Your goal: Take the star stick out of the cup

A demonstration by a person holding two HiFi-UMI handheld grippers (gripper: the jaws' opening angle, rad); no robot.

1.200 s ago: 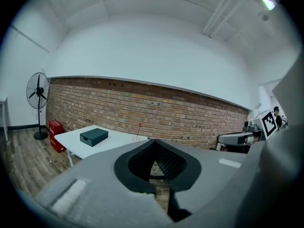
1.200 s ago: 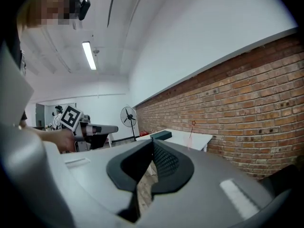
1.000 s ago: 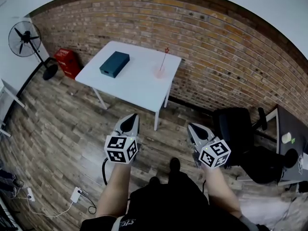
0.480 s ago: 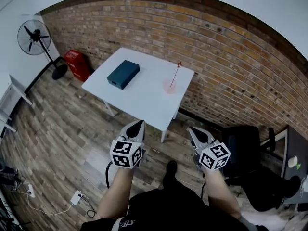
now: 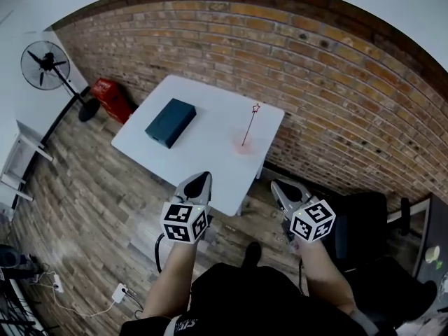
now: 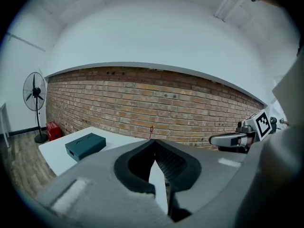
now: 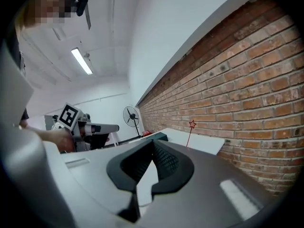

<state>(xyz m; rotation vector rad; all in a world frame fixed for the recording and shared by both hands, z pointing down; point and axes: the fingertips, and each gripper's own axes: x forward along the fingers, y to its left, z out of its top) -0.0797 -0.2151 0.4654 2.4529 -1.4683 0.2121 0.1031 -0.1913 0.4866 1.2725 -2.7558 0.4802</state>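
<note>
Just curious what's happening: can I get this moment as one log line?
left gripper: shut, empty | right gripper: shut, empty | star stick: in cup, untouched

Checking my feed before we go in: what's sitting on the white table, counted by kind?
Box, dark teal: 1
Cup, pinkish: 1
Star stick, standing in the cup: 1
Total on the table: 3

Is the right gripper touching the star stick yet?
Apart. In the head view the right gripper hangs beside the table, over the floor, well clear of the star stick in the cup.
</note>
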